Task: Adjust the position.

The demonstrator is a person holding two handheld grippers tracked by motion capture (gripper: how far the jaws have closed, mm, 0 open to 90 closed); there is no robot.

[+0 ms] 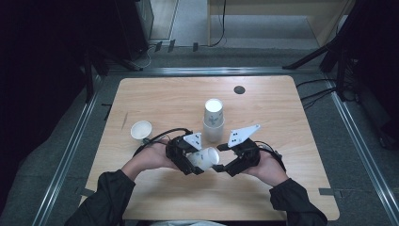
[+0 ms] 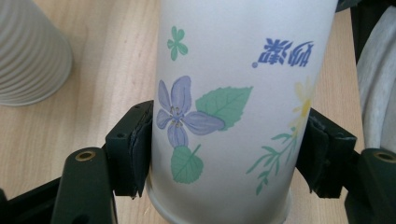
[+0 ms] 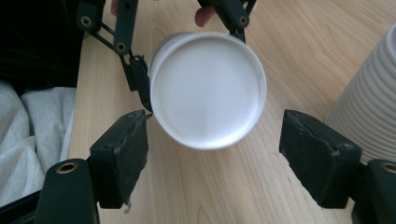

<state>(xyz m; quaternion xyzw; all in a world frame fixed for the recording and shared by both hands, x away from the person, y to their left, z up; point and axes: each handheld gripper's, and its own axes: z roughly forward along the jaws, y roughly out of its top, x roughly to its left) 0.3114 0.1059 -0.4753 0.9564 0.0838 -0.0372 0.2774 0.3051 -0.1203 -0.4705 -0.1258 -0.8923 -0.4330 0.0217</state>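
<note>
My left gripper (image 2: pixel 224 161) has matt black plastic jaws with brass-look rivets, on a smooth matt paper cup (image 2: pixel 233 102) printed with flowers; ribbed white paper stack (image 1: pixel 213 120), satin pale wood-grain table (image 1: pixel 282 113), worn rough pads (image 3: pixel 123 149) on my right gripper (image 3: pixel 219 156).

A white paper cup (image 3: pixel 208 91) faces the right gripper's (image 3: pixel 219 154) parted fingers (image 3: pixel 119 154).

I count one flower-printed white paper cup (image 1: pixel 205 157) held sideways, one stack of upturned white paper cups (image 1: pixel 213 120), one small white bowl (image 1: pixel 141 129), two claws.
</note>
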